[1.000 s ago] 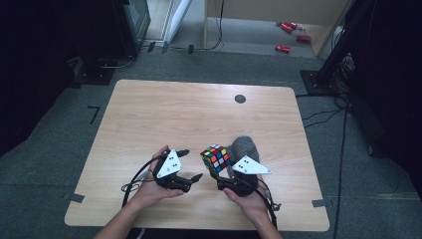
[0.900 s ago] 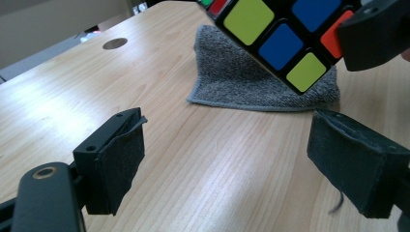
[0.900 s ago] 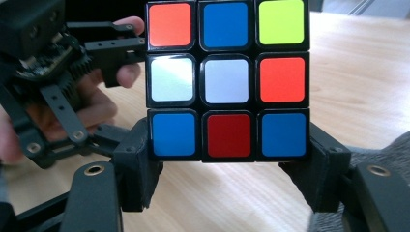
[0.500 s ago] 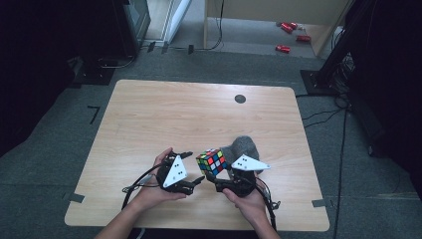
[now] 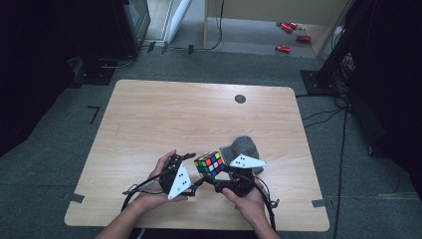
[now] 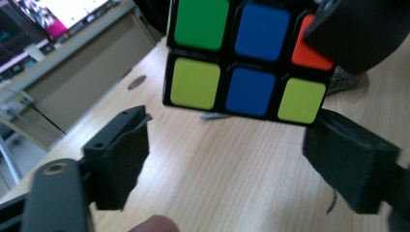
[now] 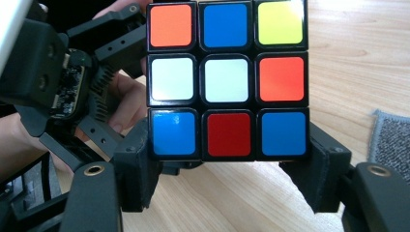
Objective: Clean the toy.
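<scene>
Cube (image 5: 209, 164) first: from the high view it hangs just above the tabletop, near the front edge and a little right of its middle, between my two grippers. My right gripper (image 5: 222, 180) holds it up from below while my left gripper (image 5: 195, 172) comes at it from the left side. A grey cloth (image 5: 242, 148) lies on the table (image 5: 199, 114) just behind the cube — I judge it is a soft pad to set the cube on.

Through the left gripper view, the cube (image 6: 249, 63) sits ahead of my left gripper (image 6: 249, 164), higher than the tips of both pads and clear of them. The jaws have just been closing, yet they stand apart with nothing pressed between them; I read this as sizing the gap to take one layer for a turn. A black jaw of the other gripper covers the cube's upper right corner.

Seen from the right gripper view, my right gripper (image 7: 227, 171) is clamped on the cube (image 7: 227, 79) — its two pads press the bottom row from either side, which leaves the upper layers free for the left gripper (image 7: 96, 96) beside them. The cloth's corner (image 7: 391, 140) shows at the right edge.
</scene>
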Demonstrator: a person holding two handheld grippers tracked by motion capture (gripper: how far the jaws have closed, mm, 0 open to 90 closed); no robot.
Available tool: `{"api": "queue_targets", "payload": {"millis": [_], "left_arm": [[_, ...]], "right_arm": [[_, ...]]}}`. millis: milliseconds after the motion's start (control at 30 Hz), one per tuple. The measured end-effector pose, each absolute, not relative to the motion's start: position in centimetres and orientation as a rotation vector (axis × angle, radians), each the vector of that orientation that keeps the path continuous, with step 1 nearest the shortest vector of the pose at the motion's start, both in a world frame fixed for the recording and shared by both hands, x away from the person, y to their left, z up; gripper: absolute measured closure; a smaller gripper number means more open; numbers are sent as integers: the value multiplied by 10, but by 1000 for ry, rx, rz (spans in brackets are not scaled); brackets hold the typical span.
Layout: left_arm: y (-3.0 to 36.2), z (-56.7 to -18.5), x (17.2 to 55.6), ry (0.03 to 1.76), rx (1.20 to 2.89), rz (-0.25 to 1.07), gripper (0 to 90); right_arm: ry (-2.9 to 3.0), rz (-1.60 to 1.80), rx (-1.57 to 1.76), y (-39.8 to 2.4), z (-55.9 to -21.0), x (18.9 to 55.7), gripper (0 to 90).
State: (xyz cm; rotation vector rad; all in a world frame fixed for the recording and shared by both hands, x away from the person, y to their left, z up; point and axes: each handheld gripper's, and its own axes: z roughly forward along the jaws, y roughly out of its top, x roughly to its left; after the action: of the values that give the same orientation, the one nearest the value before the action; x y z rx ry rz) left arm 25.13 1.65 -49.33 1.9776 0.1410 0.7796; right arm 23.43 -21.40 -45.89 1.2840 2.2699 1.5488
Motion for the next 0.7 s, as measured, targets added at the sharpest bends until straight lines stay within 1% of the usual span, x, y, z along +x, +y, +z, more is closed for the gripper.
{"api": "queue_targets", "payload": {"millis": [333,433,700], "left_arm": [[16,-495,249,97,1953,811,244],[15,-496,248,80,1959,813,289],[14,-498,247,59,1967,830,305]], "right_arm": [[2288,1544,1339,-214,-461,237,345],[2288,1562,1362,-216,-462,238,345],[2308,1574,1405,-218,-465,241,345]]}}
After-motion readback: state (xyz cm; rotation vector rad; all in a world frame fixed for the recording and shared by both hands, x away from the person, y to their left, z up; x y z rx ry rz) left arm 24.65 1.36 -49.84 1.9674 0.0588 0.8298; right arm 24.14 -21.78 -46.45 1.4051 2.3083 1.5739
